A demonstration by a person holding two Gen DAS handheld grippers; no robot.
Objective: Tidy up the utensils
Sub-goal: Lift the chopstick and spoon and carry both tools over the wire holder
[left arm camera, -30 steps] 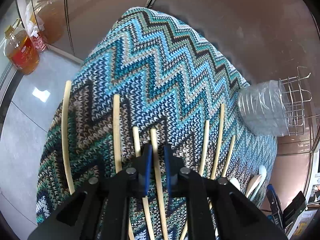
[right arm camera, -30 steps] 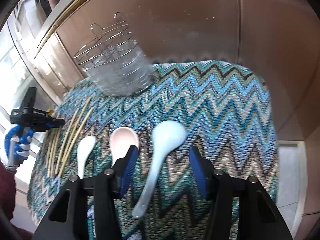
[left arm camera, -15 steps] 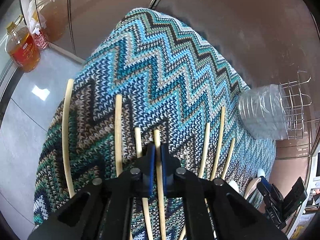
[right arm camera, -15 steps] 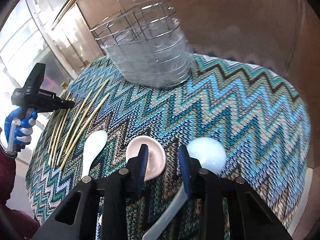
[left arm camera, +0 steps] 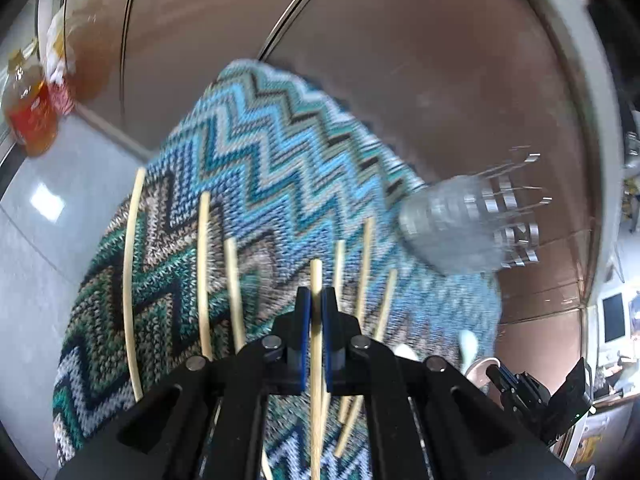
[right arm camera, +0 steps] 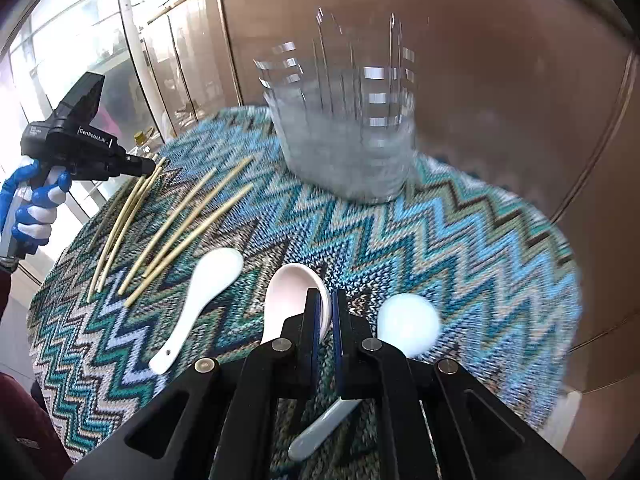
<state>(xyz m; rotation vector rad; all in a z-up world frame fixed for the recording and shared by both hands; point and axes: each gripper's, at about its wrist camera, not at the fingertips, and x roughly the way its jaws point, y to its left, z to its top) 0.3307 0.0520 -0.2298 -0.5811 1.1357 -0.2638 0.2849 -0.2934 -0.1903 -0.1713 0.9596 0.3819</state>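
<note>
Chopsticks (right arm camera: 180, 216) lie scattered on the zigzag-knit tabletop (right arm camera: 460, 240); the left tool (left arm camera: 316, 306) pinches one chopstick (left arm camera: 316, 344). Right tool (right arm camera: 326, 308) is clamped on the pink spoon's (right arm camera: 288, 288) rim, between two white spoons (right arm camera: 200, 300), with the wire holder (right arm camera: 344, 132) beyond.

The tabletop cloth (right arm camera: 460, 232) is a knitted zigzag in sky blue, teal, green, beige, white and black. The chopsticks (right arm camera: 188, 216) on it are pale yellow. One spoon (right arm camera: 200, 292) is white, another (right arm camera: 288, 292) pinkish white, a third (right arm camera: 408, 320) bluish white. The holder (right arm camera: 348, 128) is silvery wire around clear plastic. The glove (right arm camera: 36, 208) is blue and white. Amber liquid fills the bottle (left arm camera: 30, 112).
</note>
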